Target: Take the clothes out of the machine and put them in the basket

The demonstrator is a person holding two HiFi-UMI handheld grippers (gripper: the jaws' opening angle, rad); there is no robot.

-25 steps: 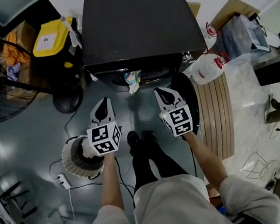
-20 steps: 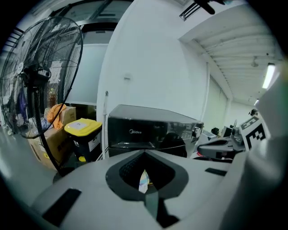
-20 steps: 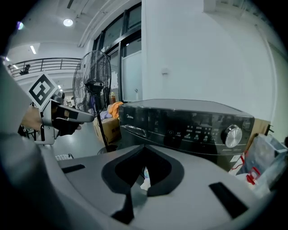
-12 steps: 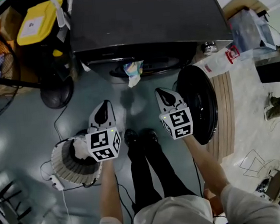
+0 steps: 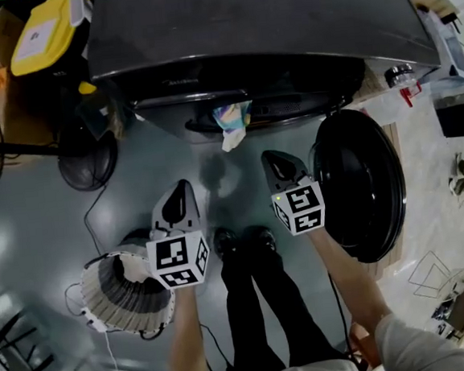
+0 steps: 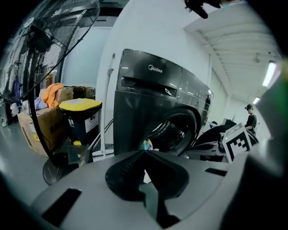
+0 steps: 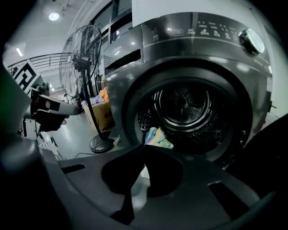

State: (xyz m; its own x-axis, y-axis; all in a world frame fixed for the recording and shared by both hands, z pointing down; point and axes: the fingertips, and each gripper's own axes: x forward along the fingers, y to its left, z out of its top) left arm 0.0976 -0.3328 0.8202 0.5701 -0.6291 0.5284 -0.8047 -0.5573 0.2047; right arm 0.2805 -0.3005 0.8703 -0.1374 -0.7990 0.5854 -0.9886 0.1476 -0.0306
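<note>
The dark washing machine [image 5: 250, 25] stands ahead with its round door [image 5: 361, 185] swung open to the right. A pastel cloth [image 5: 232, 124] hangs out of the drum opening; it also shows as cloth [image 6: 146, 144] and cloth [image 7: 156, 137] at the drum's lower lip. The white slatted basket [image 5: 120, 291] sits on the floor at lower left. My left gripper [image 5: 179, 187] hovers beside the basket, jaws together and empty. My right gripper [image 5: 273, 158] is shut and empty, short of the opening and pointing at the drum [image 7: 184, 105].
A standing fan's base [image 5: 87, 161] and a yellow-lidded bin [image 5: 41, 36] are left of the machine. A cable runs on the floor by the basket. The person's feet [image 5: 241, 240] stand between the grippers. A wooden platform lies behind the open door.
Both grippers have sunk lower in front of the machine, still shut. The machine's front and its open door now loom larger, and the basket shows more fully.
</note>
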